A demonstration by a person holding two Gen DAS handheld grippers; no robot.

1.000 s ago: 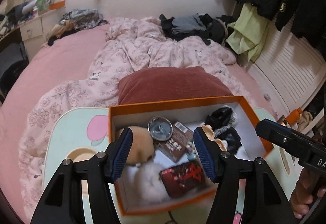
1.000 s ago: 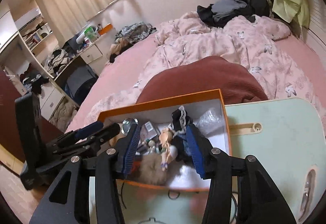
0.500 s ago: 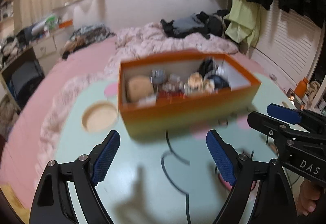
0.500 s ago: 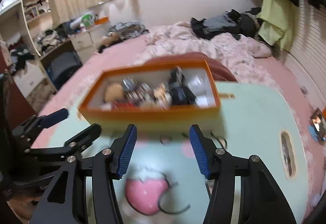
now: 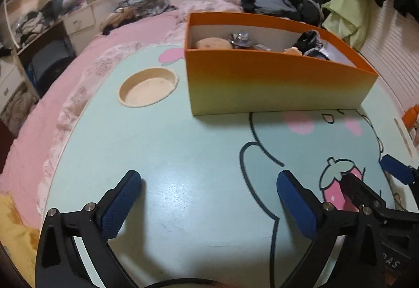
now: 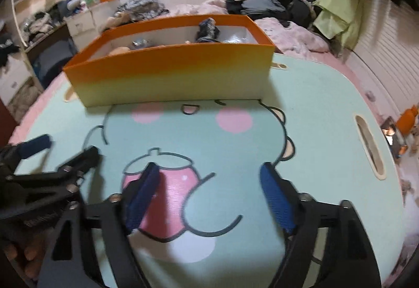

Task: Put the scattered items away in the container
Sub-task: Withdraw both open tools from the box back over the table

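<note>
**Both grippers empty above the desk, box filled**

Left gripper (image 5: pixel 209 199): fingers (image 5: pixel 120 206) spread wide and opening further, nothing between them, only bare desk (image 5: pixel 183 151) beneath. Right gripper (image 6: pixel 209 196): fingers (image 6: pixel 277 199) likewise apart and opening, empty, poised over the pink strawberry drawing (image 6: pixel 170 188) printed on the desk. Side by side, each visible at the edge of the other's view; part of a hand (image 6: pixel 28 256) seen at the lower left of the right wrist view.

Further out, at the far side of the desk: orange box (image 5: pixel 272 78), upright, holding the gathered items — a tan round thing (image 5: pixel 212 43), a shiny silver piece (image 5: pixel 239 39), dark fabric (image 5: pixel 310 43); rest hidden by the near wall. Just left of the box, a round recess (image 5: pixel 148 87) sunk into the desk. Beyond: pink bed (image 5: pixel 117 39) with rumpled bedding and piled clothes (image 5: pixel 282 5).
</note>
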